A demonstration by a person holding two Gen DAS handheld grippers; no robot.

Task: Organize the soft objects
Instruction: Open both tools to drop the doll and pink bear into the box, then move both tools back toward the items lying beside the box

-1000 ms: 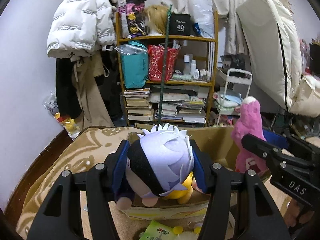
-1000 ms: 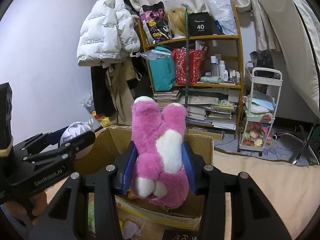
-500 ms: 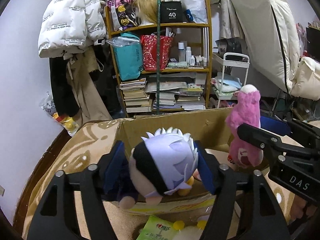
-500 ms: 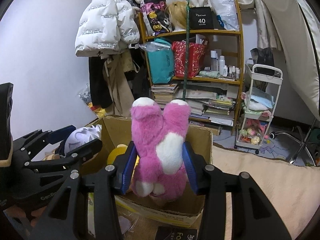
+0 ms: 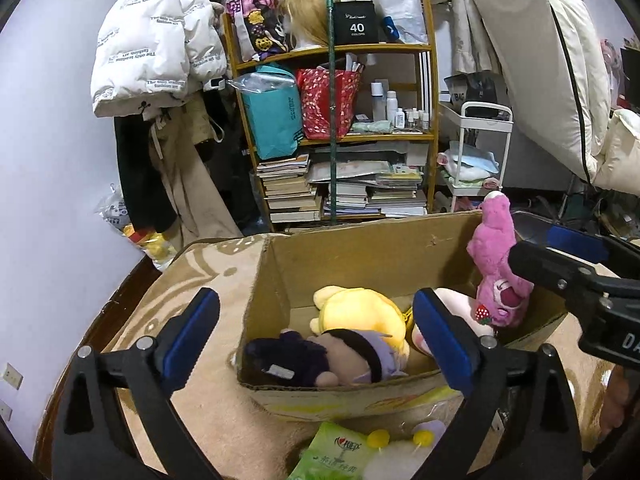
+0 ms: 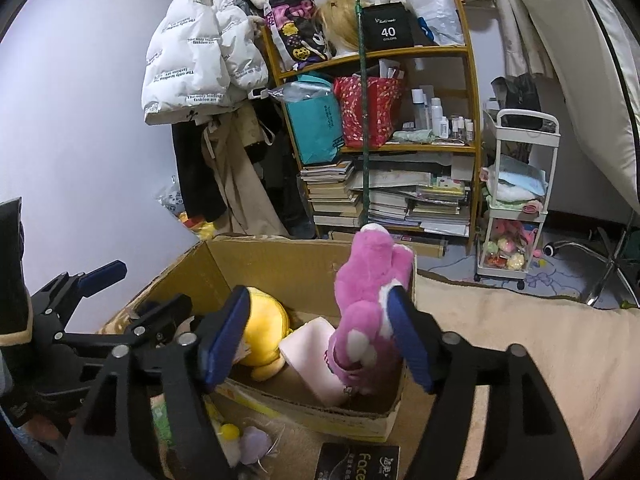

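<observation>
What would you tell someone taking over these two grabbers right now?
Left gripper: jaws just opened, nothing held; its purple-haired doll lies in the cardboard box.
Right gripper: jaws just opened; the pink plush stands between them in the box's corner, one pad still against it.
Done: both toys, plus a yellow plush, are boxed.
Left: small soft bits in front of the box.

White printed puffer jacket (image 5: 152,52) hanging over dark coats, wooden shelf unit (image 5: 430,92) crammed with a teal paper bag (image 5: 274,114), red spotted bag (image 5: 326,102), stacked books (image 5: 290,194) below, white rolling cart (image 6: 520,196) alongside, green wet-wipe pack (image 5: 332,454) down on the beige carpet (image 6: 552,344)
</observation>
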